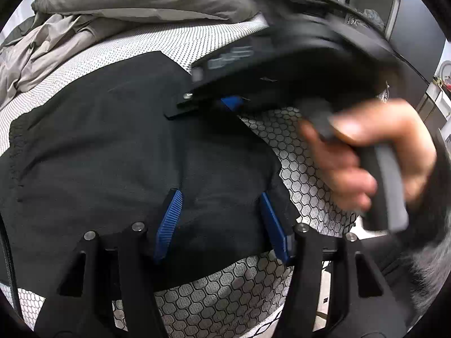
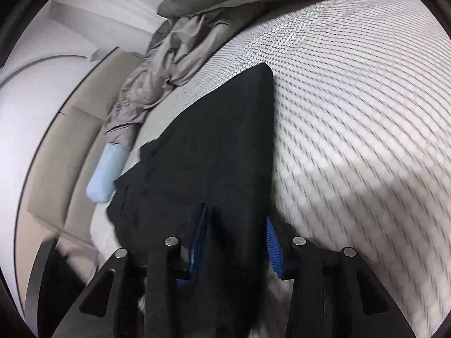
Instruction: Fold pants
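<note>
Here, the black pants [image 1: 118,146] lie flat on the hexagon-patterned mattress [image 1: 304,169], near a grey duvet [image 1: 126,2]. The left gripper [image 1: 222,214] rests over the fabric, fingers spread and released. The right gripper [image 2: 235,242] has its fingers apart, with pants fabric between them.

Pants: we count one black pair [image 1: 112,146], lying on the bed.
Grippers: we count two, the left gripper [image 1: 220,197] and the right gripper [image 2: 236,219], each with two blue fingers [image 1: 169,219].
Hands: we see one, the right hand [image 1: 375,152], around the right gripper's handle.
Grey bedding: we count one crumpled sheet [image 2: 157,84] and one darker duvet [image 1: 135,0].
Patterned mattress cover: one [image 2: 352,98].
Light blue items: one [image 2: 105,171], beside the bed's edge; we cannot tell what it is.
</note>
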